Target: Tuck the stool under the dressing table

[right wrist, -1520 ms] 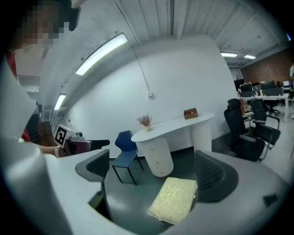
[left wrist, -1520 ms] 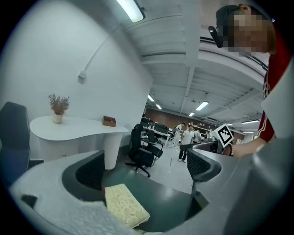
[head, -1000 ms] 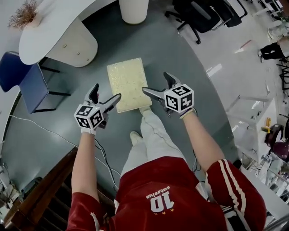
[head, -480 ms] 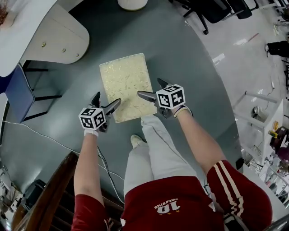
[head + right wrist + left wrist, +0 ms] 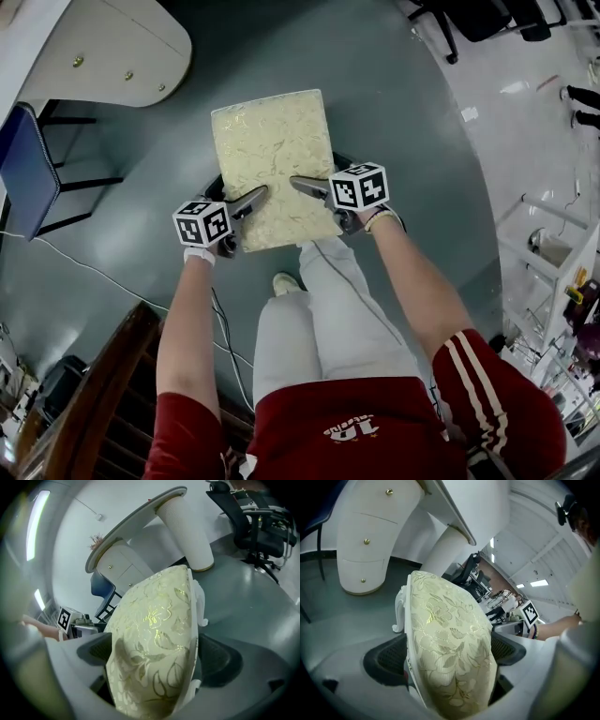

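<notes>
The stool (image 5: 272, 159) has a cream seat with a gold flower pattern and stands on the grey floor in front of me. My left gripper (image 5: 246, 208) grips the seat's near left edge, its jaws above and below the cushion (image 5: 445, 639). My right gripper (image 5: 309, 187) grips the near right edge in the same way, the cushion (image 5: 154, 644) filling its jaws. The white dressing table's drawer unit (image 5: 112, 47) is at the far left, beyond the stool. In the right gripper view its curved top (image 5: 136, 522) rests on a round white leg (image 5: 187, 531).
A blue chair (image 5: 23, 159) stands at the left by the drawer unit. Black office chairs (image 5: 487, 14) are at the far right. A thin cable (image 5: 112, 281) crosses the floor at the near left beside dark wooden furniture (image 5: 84, 403). My shoe (image 5: 286, 281) is just behind the stool.
I have stepped closer to the stool. Both grippers moved forward and down from the air near its front corners onto the seat's side edges and closed on it.
</notes>
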The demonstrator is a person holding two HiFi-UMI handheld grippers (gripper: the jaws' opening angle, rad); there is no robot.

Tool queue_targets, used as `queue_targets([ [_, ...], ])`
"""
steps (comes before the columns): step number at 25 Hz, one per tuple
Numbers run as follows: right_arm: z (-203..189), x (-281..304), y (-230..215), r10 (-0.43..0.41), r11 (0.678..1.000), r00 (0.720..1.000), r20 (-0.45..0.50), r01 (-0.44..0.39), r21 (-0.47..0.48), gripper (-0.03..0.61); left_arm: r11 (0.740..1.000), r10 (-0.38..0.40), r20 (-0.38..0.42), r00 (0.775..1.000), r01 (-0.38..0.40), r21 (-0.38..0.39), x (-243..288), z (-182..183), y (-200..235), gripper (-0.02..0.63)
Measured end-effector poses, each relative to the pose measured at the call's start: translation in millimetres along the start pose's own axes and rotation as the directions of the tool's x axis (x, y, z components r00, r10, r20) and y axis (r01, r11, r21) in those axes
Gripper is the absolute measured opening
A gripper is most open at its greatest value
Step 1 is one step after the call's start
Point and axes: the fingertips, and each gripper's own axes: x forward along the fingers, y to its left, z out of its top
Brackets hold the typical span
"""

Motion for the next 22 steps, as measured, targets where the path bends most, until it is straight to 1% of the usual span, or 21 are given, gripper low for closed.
queue_targets([
  [3,-5.2,7.1,-0.8,0.008,1.000,1.000,-0.007,-0.008,0.010,0.560,0.998,-0.007,0.019,1.000,0.008,-0.057,5.7,1.3,2.4,0.560],
  [5,-5.8,7.9,-2.0,0.003,1.000,1.000,-0.008,-0.003,0.008,0.560,0.998,0.020,-0.027,0.999,-0.022,-0.056,10.5,-5.6,6.5,0.558],
  [7,-6.2,9.7,-4.0,-0.001,1.000,1.000,-0.018,0.001,0.010,0.571,0.997,0.039,-0.077,0.996,-0.044,-0.063,14.9,-12.6,9.6,0.574],
  [11,-8.4,12.0,-5.2,0.019,0.999,0.999,-0.031,-0.017,0.038,0.581,0.996,0.039,-0.085,0.996,-0.045,-0.073,14.1,-13.1,5.5,0.560],
  [14,-7.4,9.4,-3.8,-0.029,0.999,0.999,-0.031,0.030,0.028,0.556,0.995,0.057,-0.086,0.995,-0.063,-0.073,12.5,-12.1,5.6,0.531],
  [17,-8.9,10.1,-3.6,-0.076,0.996,0.996,-0.042,0.078,0.032,0.529,0.993,0.074,-0.107,0.992,-0.082,-0.081,11.5,-13.6,9.7,0.520],
  [20,-10.5,9.7,-3.8,-0.072,0.996,0.995,-0.062,0.075,0.048,0.518,0.992,0.077,-0.131,0.988,-0.089,-0.085,12.3,-14.8,8.6,0.518],
  [22,-10.3,6.6,-3.3,-0.076,0.996,0.994,-0.075,0.079,0.041,0.515,0.992,0.076,-0.143,0.987,-0.089,-0.088,11.6,-15.5,5.9,0.518],
])
